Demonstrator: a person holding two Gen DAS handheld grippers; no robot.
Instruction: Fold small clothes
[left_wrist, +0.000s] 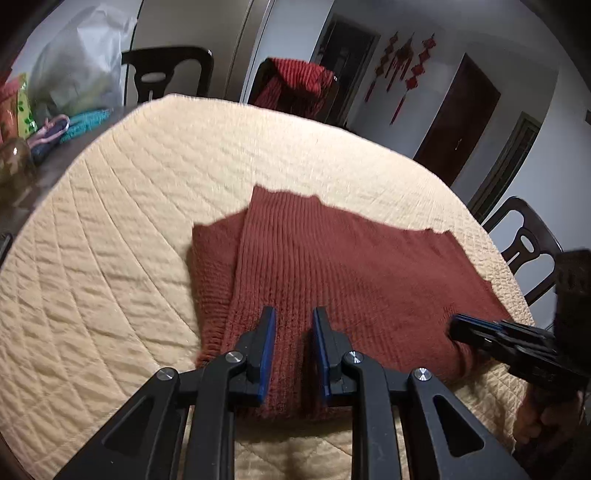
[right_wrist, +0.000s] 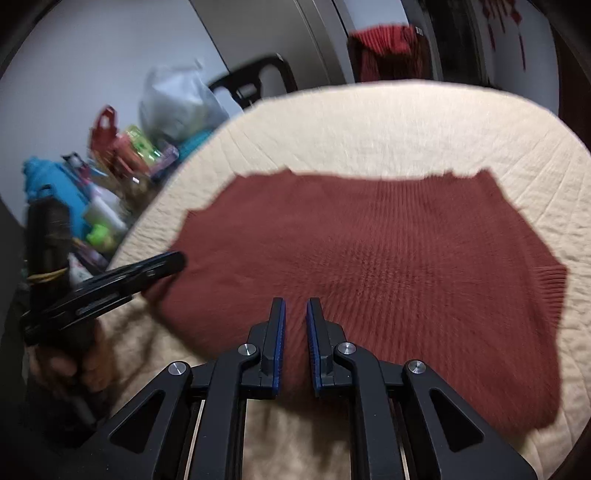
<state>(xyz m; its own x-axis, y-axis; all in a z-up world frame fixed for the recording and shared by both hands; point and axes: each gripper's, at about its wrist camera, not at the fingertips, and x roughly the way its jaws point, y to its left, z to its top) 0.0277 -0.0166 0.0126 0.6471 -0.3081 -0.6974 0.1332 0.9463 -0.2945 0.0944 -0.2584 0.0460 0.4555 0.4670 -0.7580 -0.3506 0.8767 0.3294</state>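
Observation:
A rust-red knitted garment (left_wrist: 332, 266) lies folded on the cream quilted cloth; it also shows in the right wrist view (right_wrist: 369, 251). My left gripper (left_wrist: 294, 314) hovers over its near left part, jaws a little apart with the knit showing between them. My right gripper (right_wrist: 295, 306) is over the near edge of the garment, jaws narrowly apart, nothing clamped that I can see. The right gripper also shows at the right in the left wrist view (left_wrist: 458, 325), at the garment's right edge. The left gripper shows at the left in the right wrist view (right_wrist: 173, 262).
The cream quilted cloth (left_wrist: 129, 221) covers a round table. Clutter of bags, bottles and packets (right_wrist: 92, 192) stands at the table's left side. Dark chairs (left_wrist: 524, 243) ring the table; one carries a red striped cloth (left_wrist: 295, 81).

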